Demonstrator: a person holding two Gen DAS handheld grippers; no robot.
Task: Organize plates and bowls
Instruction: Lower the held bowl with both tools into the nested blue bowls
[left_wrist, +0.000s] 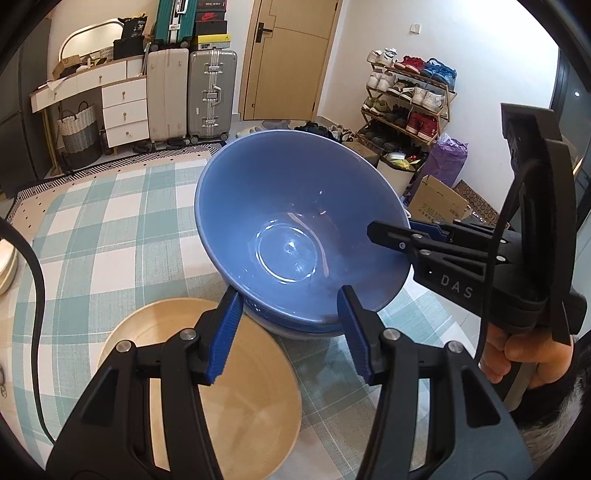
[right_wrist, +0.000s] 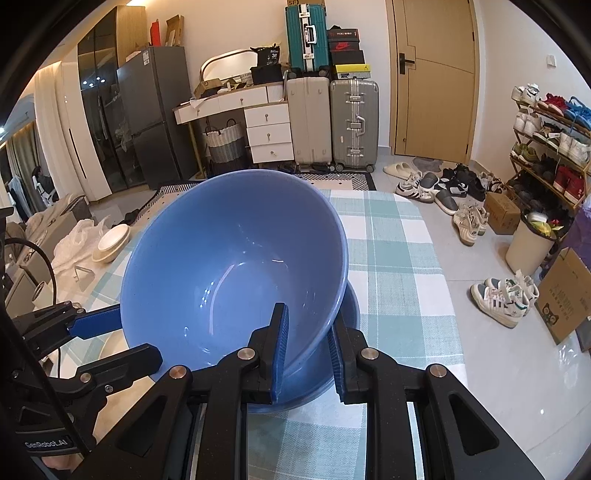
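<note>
Blue bowl (right_wrist: 229, 273), pinched by my right gripper (right_wrist: 306, 354), tilts into another; wooden plate (left_wrist: 229, 398) remains; left gripper (left_wrist: 288, 332) spread.

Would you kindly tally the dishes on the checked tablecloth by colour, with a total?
Blue bowls: 2, a tilted upper bowl held at its rim by the right gripper, and a lower bowl under it.
Tan wooden plate: 1.
Cream dishes at the table's edge: at least 2, stacked.
Total: at least 5.
</note>
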